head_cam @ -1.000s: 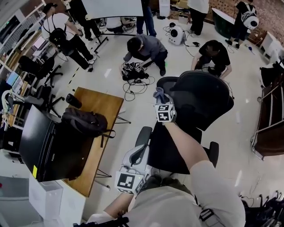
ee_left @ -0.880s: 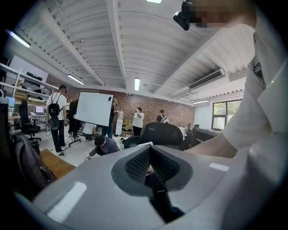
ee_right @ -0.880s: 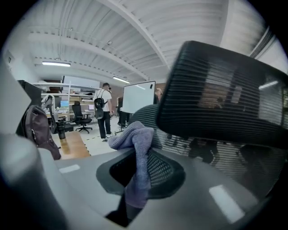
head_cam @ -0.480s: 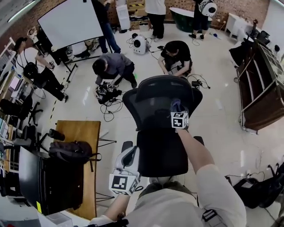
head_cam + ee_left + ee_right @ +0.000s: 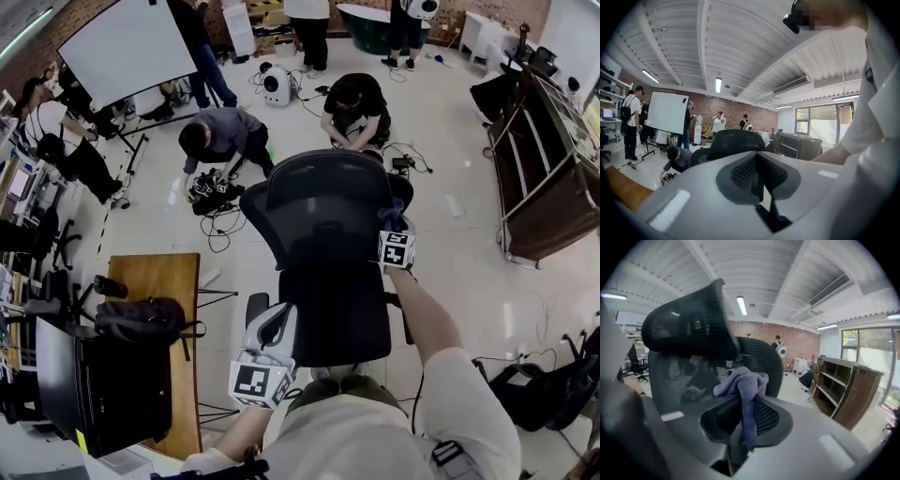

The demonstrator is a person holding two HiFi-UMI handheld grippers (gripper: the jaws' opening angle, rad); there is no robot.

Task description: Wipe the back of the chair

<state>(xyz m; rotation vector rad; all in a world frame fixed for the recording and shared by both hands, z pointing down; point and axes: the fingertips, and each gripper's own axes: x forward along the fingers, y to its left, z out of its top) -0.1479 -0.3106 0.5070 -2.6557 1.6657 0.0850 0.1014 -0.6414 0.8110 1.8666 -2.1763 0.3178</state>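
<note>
A black mesh office chair (image 5: 323, 211) stands in the middle of the head view, its seat (image 5: 337, 314) toward me. My right gripper (image 5: 394, 232) is shut on a purple cloth (image 5: 391, 221), held at the right edge of the backrest. In the right gripper view the cloth (image 5: 743, 380) bunches out of the gripper (image 5: 740, 427) close to the mesh backrest (image 5: 689, 352). My left gripper (image 5: 270, 328) hangs by the seat's left armrest, shut, holding nothing. The left gripper view shows the chair (image 5: 736, 140) beyond its closed jaws.
A wooden table (image 5: 164, 277) with a black backpack (image 5: 141, 319) stands at the left. Two people crouch on the floor behind the chair (image 5: 216, 131) (image 5: 352, 98) beside cables (image 5: 211, 187). A whiteboard (image 5: 122, 47) stands far left, a wooden shelf unit (image 5: 548, 187) at the right.
My right gripper with the cloth has moved across the backrest from its left side to its right edge. The head view has swung. The left gripper stays by the armrest.
</note>
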